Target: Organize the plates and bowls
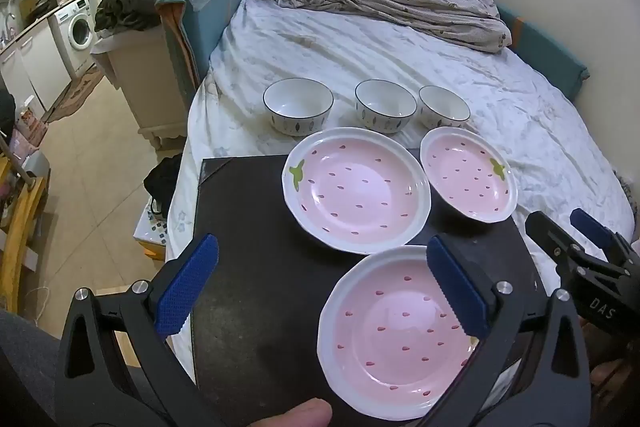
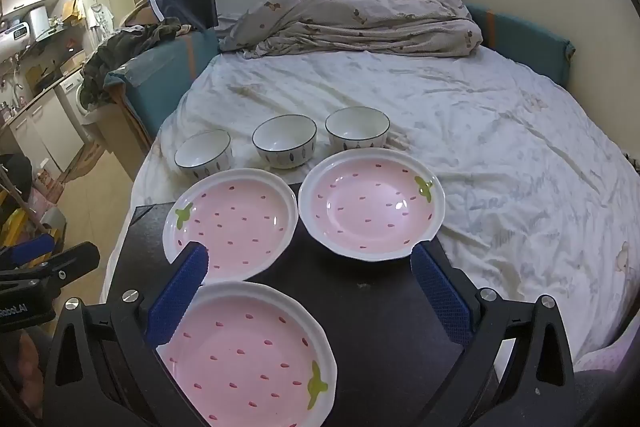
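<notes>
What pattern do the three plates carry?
Pink strawberry design: small red seed marks, a green leaf near the white rim. Clearest on the nearest plate in the right wrist view.

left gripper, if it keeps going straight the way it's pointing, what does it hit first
Probably the dark board beside the nearest pink plate; the open left gripper straddles that plate's left rim, so depth is unclear.

White letters "DAS" are printed on the black body of the right gripper (image 1: 576, 247), seen from the left wrist. On the left gripper (image 2: 48, 259), in the right wrist view, "Robot.AI" is partly read, its start cut off.
</notes>
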A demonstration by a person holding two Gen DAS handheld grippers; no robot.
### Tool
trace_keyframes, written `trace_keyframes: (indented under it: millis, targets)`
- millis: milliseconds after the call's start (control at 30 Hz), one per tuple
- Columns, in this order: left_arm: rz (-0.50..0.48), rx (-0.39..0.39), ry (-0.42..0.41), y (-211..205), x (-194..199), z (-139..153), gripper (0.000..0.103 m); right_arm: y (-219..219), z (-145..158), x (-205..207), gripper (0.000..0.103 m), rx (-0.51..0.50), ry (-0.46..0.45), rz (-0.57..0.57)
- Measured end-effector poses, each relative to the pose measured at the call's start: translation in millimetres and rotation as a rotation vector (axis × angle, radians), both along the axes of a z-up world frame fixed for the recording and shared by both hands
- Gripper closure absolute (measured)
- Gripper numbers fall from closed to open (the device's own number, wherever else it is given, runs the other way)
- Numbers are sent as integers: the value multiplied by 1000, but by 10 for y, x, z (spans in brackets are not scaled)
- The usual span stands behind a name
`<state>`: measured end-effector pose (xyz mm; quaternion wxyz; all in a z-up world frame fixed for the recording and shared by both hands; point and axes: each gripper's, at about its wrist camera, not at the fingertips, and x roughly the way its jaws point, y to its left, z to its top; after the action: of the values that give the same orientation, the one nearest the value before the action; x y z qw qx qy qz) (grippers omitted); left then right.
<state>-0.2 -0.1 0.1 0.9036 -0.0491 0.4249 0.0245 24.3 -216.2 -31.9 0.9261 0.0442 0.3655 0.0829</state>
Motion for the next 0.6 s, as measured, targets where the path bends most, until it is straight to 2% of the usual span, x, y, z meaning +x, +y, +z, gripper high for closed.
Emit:
trace_keyframes:
  millis: [600]
  targets:
    - [1,-1,6,1,2,-1,0,-30,-54,31,0,13,25,-7]
